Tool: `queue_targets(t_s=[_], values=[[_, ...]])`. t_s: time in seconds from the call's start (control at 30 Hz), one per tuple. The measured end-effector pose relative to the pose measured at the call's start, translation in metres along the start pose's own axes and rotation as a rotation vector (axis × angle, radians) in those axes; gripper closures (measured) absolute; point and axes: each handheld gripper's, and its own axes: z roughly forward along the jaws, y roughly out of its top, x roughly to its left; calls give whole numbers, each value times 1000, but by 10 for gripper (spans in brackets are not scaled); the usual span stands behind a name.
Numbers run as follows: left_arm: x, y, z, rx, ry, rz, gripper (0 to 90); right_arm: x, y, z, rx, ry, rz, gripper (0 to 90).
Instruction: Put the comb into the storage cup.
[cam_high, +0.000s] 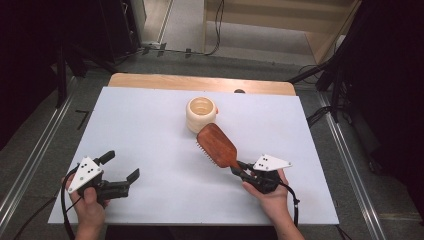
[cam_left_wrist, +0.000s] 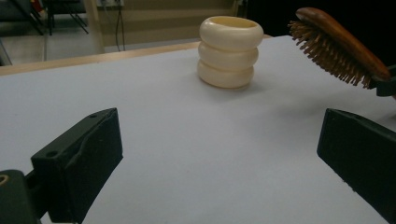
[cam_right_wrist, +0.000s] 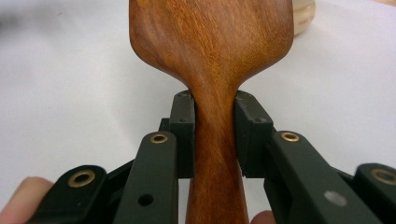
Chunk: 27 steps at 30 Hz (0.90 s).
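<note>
A wooden hairbrush (cam_high: 217, 145) is held above the white table, its head pointing toward a cream ribbed cup (cam_high: 201, 114). My right gripper (cam_high: 241, 171) is shut on the brush's handle (cam_right_wrist: 215, 140), both pads pressed against its narrow neck. In the left gripper view the brush (cam_left_wrist: 341, 44) hangs bristles down at the upper right, and the cup (cam_left_wrist: 229, 51) stands upright farther back. My left gripper (cam_high: 120, 167) rests at the table's near left, open, with nothing between its fingers (cam_left_wrist: 79, 163).
A white sheet (cam_high: 150, 130) covers the table, with a wooden strip (cam_high: 200, 82) along its far edge. Dark stands and cables sit on the floor beyond. Bare sheet lies between the two grippers.
</note>
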Motion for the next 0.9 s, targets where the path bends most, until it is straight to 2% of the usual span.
queue_targets(t_s=[0.33, 0.5, 0.73, 0.8, 0.9], values=[[-28, 13, 14, -7, -62, 11, 1, 14, 6, 7, -52, 17, -13, 696], [-40, 19, 21, -11, -91, 3, 1, 23, 10, 10, -75, 21, -23, 697], [-53, 29, 34, -10, -116, 3, 1, 34, 15, 18, -83, 28, -25, 696], [-55, 33, 38, -24, -130, -21, 1, 37, 17, 19, -87, 25, -36, 696], [-58, 37, 45, -41, -150, -57, 1, 41, 19, 20, -100, 26, -24, 696]])
